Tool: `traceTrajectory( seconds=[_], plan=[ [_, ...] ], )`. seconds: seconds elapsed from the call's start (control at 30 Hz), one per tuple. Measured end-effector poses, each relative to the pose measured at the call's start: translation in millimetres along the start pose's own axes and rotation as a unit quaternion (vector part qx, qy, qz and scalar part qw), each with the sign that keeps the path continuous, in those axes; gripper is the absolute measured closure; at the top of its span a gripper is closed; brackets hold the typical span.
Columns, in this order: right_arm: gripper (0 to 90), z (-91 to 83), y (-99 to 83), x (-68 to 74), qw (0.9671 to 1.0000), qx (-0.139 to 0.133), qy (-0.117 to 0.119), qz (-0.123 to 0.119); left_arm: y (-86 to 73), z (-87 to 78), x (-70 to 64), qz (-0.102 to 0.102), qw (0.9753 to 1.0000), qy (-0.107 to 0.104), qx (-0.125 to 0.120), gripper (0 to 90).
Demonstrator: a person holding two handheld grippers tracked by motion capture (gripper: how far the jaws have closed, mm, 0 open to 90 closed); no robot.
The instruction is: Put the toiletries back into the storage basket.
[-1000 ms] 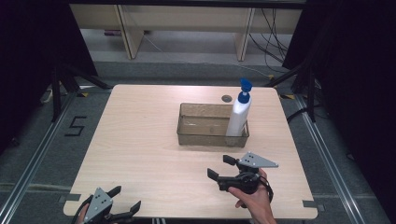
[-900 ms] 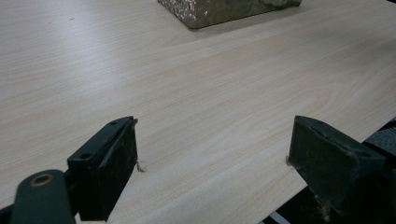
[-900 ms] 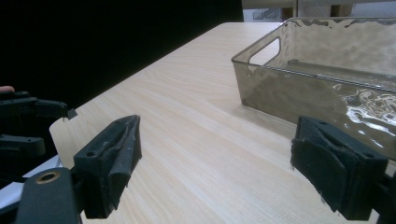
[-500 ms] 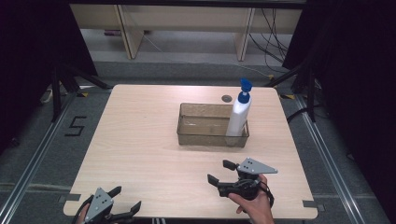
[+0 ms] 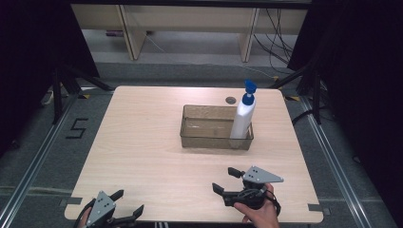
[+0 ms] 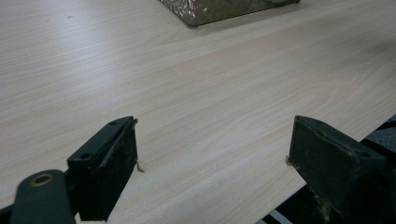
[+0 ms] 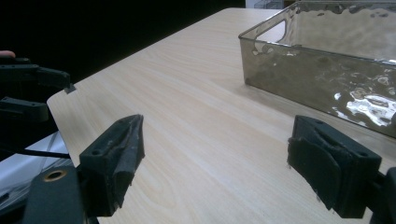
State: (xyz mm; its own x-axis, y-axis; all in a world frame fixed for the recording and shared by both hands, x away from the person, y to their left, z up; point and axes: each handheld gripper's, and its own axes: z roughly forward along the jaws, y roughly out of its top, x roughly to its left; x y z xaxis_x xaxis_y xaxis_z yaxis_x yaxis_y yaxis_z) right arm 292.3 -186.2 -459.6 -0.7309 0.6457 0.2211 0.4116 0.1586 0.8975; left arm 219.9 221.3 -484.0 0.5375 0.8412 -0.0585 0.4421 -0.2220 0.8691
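A clear smoky plastic bin point(image 5: 209, 138) stands in the middle of the light wooden table point(image 5: 142, 142). A white pump bottle point(image 5: 242, 121) with a blue top stands upright in the bin's right end. My right gripper point(image 5: 224, 179) hovers open near the front edge, in front of the bin, with nothing between its jaws. In the right gripper view the gripper point(image 7: 215, 135) looks at the bin's wall point(image 7: 327, 70). My left gripper point(image 5: 128, 202) is open at the front left corner, and in its own view the left gripper point(image 6: 212, 140) is over bare table.
A small dark round spot point(image 5: 231, 100) lies on the table behind the bin. Shelving legs point(image 5: 248, 38) and cables stand beyond the far edge. A "5" mark point(image 5: 76, 128) is on the floor at the left. The bin's corner point(image 6: 224, 9) appears far ahead of the left gripper.
My right gripper has drawn back a little toward the front edge, still open. The left gripper, bin and bottle have not moved.
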Motion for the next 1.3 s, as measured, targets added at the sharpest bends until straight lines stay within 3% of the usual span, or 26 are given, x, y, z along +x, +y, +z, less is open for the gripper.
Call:
traceTrajectory(
  seconds=[0.07, 0.1, 0.17, 0.33, 0.37, 0.4, 0.5, 0.53, 0.57, 0.6, 0.67, 0.83, 0.87, 0.93, 1.0, 1.03, 1.07, 1.13, 1.23, 1.3],
  plan=[
    [19.0, -0.4, -1.0, 0.2, 1.0, 0.004, -0.007, -0.005, -0.1, 0.9, -1.1, -0.006, 1.0, -0.002, -0.004, 14.8],
    [18.9, -0.3, -2.5, 2.7, 0.9999, 0.001, 0.003, 0.01, -0.3, 1.1, -1.3, -0.007, 1.0, -0.002, -0.005, 14.9],
    [18.9, -1.7, -3.5, 2.0, 1.0, 0.005, -0.004, -0.007, -0.1, -0.4, 0.1, 0.005, 1.0, -0.002, 0.004, 14.8],
    [18.8, -4.7, -6.4, 3.7, 1.0, 0.006, -0.003, -0.006, -0.2, 0.2, -0.5, 0.002, 1.0, -0.003, 0.002, 14.8],
    [18.8, -5.0, -7.2, 5.4, 1.0, 0.005, 0.002, 0.009, 0.2, -0.9, -0.5, 0.005, 0.9999, 0.001, 0.009, 14.8],
    [18.7, -6.2, -7.4, 4.2, 1.0, 0.002, 0.0, -0.004, 0.1, -0.4, -0.8, 0.003, 1.0, 0.0, 0.008, 14.8],
    [18.4, -9.6, -9.1, 6.0, 0.9999, 0.002, -0.005, 0.01, -0.5, 1.1, -1.1, 0.003, 1.0, -0.005, 0.005, 14.8],
    [18.3, -9.5, -9.7, 4.6, 1.0, -0.003, -0.004, 0.002, -0.2, 0.4, -0.4, 0.01, 0.9999, -0.006, 0.011, 14.8],
    [18.2, -11.0, -10.8, 6.4, 0.9999, 0.0, -0.004, 0.015, -0.3, 0.8, -0.7, 0.009, 0.9999, -0.006, 0.009, 14.8],
    [18.1, -12.1, -10.7, 4.8, 1.0, -0.001, -0.007, 0.001, -0.4, 1.9, -2.4, -0.002, 1.0, -0.006, 0.002, 14.8],
    [18.0, -12.6, -12.3, 5.4, 0.9999, -0.006, -0.002, 0.009, -0.5, 1.9, -2.5, -0.001, 1.0, -0.006, 0.003, 14.8],
    [18.0, -17.6, -15.2, 4.6, 0.9999, -0.004, -0.012, 0.002, -0.5, 1.6, -2.0, 0.003, 0.9999, -0.006, 0.007, 14.9],
    [17.9, -18.4, -16.2, 5.8, 0.9999, -0.005, -0.006, 0.012, -0.4, 1.8, -2.5, 0.0, 1.0, -0.006, 0.005, 14.8],
    [17.8, -20.8, -17.4, 5.0, 0.9999, -0.001, -0.012, 0.002, -0.4, 1.8, -2.5, 0.0, 1.0, -0.006, 0.004, 14.9],
    [17.7, -21.2, -19.3, 5.8, 0.9999, -0.005, -0.01, 0.009, -0.5, 1.3, -1.3, 0.007, 0.9999, -0.006, 0.01, 14.8],
    [17.7, -22.8, -19.8, 8.3, 0.9997, -0.003, -0.008, 0.024, -0.3, 0.5, -0.8, 0.012, 0.9998, -0.004, 0.016, 14.9],
    [17.5, -23.0, -20.6, 5.9, 0.9999, -0.009, -0.01, 0.01, -0.3, 0.6, -1.1, 0.01, 0.9998, -0.004, 0.015, 14.9],
    [17.5, -24.6, -21.7, 6.0, 0.9998, -0.014, -0.008, 0.01, -0.5, 2.2, -2.7, -0.001, 1.0, -0.006, 0.004, 14.9],
    [17.5, -27.4, -22.7, 6.9, 0.9999, -0.007, -0.007, 0.013, -0.3, 0.5, -0.8, 0.012, 0.9998, -0.004, 0.016, 14.9],
    [17.5, -28.3, -23.7, 7.6, 0.9998, -0.011, -0.009, 0.014, -0.3, 0.7, -1.1, 0.01, 0.9998, -0.004, 0.015, 14.9]
  ],
)
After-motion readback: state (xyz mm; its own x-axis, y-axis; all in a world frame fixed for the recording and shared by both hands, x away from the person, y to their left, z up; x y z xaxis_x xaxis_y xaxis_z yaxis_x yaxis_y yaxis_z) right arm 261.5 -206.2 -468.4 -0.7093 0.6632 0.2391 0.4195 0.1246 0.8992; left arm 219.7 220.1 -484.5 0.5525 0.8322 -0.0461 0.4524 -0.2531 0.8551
